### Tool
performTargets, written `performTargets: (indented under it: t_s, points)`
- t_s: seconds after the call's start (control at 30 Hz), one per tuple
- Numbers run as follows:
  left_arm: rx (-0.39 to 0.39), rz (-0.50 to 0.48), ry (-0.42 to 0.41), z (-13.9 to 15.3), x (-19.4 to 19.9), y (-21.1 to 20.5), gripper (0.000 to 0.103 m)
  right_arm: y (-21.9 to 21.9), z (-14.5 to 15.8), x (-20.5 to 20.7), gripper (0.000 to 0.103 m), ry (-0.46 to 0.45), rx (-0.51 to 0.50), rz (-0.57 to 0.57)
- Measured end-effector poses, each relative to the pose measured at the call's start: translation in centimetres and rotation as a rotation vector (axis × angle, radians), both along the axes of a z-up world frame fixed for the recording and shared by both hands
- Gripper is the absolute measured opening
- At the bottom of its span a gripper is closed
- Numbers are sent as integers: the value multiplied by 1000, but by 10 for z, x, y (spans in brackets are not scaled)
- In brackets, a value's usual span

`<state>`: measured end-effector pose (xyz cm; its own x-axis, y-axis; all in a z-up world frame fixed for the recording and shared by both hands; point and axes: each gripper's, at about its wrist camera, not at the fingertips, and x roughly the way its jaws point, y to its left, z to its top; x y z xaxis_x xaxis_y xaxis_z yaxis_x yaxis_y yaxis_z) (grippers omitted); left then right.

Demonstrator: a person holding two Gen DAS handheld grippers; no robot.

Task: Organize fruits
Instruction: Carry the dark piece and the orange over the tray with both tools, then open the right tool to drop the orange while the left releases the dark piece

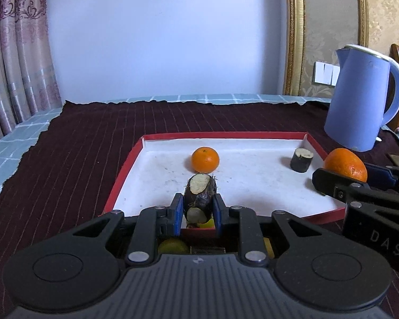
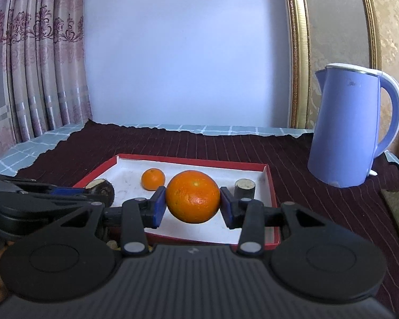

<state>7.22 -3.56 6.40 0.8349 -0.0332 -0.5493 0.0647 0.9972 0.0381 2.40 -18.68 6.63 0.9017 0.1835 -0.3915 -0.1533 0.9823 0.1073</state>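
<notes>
My left gripper (image 1: pixel 198 203) is shut on a dark-skinned chunk (image 1: pixel 199 189) with pale cut ends, held just above the near rim of a red-edged white tray (image 1: pixel 125 170). In the tray lie a small orange (image 1: pixel 204 159) and a dark stub (image 1: pixel 302 159) near the right wall. My right gripper (image 2: pixel 192 202) is shut on a large orange (image 2: pixel 192 195), held above the tray (image 2: pixel 271 186). The small orange (image 2: pixel 153 178) and the stub (image 2: pixel 244 188) show behind it. The left gripper's chunk (image 2: pixel 102 187) shows at the left.
A blue kettle (image 2: pixel 345 127) stands on the dark striped cloth (image 1: pixel 79 146) right of the tray. A flat dark object (image 2: pixel 396 210) lies at the right edge. Yellow fruit (image 1: pixel 173 246) peeks out under my left gripper. A curtain hangs at the left.
</notes>
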Motion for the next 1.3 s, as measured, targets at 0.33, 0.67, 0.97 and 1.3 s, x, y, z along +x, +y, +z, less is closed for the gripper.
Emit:
performTargets:
  t_s: [0.33,0.67,0.97,1.3]
  points:
    - [32,22,18,0,17,-3,23,-3,-2,13,40,16,-10,-10]
    - [66,43,18,3,34,-7,23,-2,4,22,40,8,-26,-3]
    - [85,59,33,2,50,-9,23,-2,7,35,40,12,-23,-1]
    - [123,66,45,-2,65,-16,23,-6,2,58,40,40,-27,-15]
